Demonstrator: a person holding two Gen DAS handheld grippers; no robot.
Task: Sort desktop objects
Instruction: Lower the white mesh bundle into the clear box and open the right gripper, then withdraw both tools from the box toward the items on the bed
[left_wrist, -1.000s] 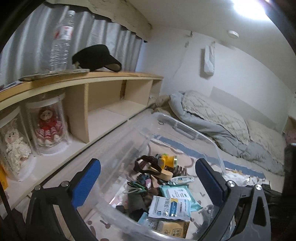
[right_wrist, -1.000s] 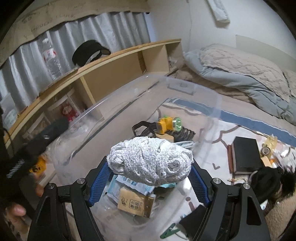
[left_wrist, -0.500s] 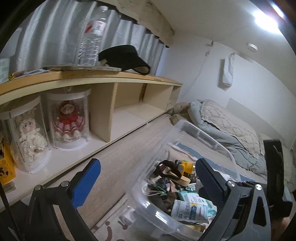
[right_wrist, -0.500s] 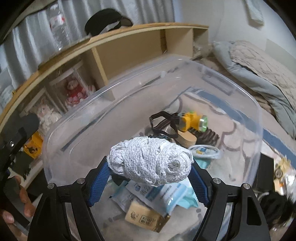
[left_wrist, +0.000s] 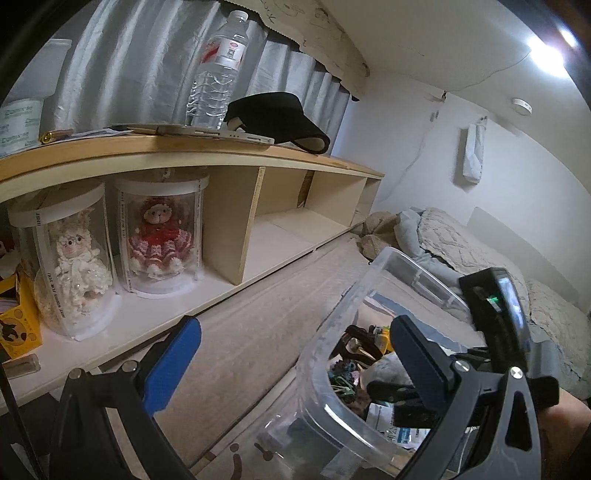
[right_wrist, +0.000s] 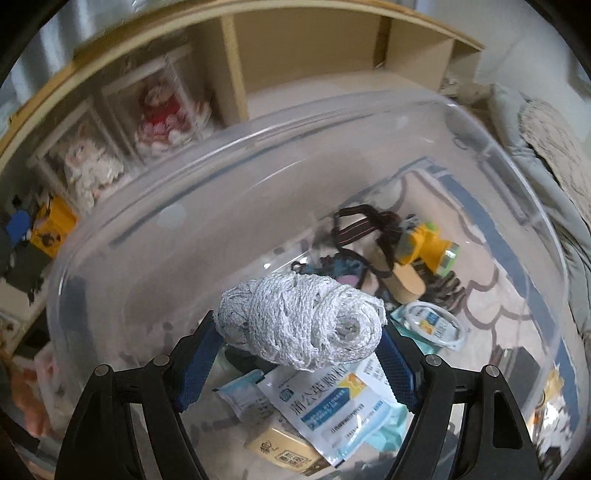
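the right gripper (right_wrist: 301, 363) is clamped on a ball of white string (right_wrist: 301, 325), which is pinched between the two blue pads (right_wrist: 197, 363) and held above the inside of a clear plastic bin (right_wrist: 258, 155). below the ball, inside the bin, a white and blue packet (right_wrist: 332, 406) and a tan box (right_wrist: 284, 450) are seen, with a yellow headlamp (right_wrist: 424, 245) and its dark strap lying farther back and a coiled white cable (right_wrist: 436, 325) to the right. the left gripper (left_wrist: 295, 369) is held with its jaws wide apart and nothing between them, beside the near rim of the bin (left_wrist: 384, 266). a wooden shelf (left_wrist: 221, 155) is seen beyond, with two dolls (left_wrist: 159, 236) in clear cases under it and a water bottle (left_wrist: 218, 70) and a black visor (left_wrist: 284, 118) on top.
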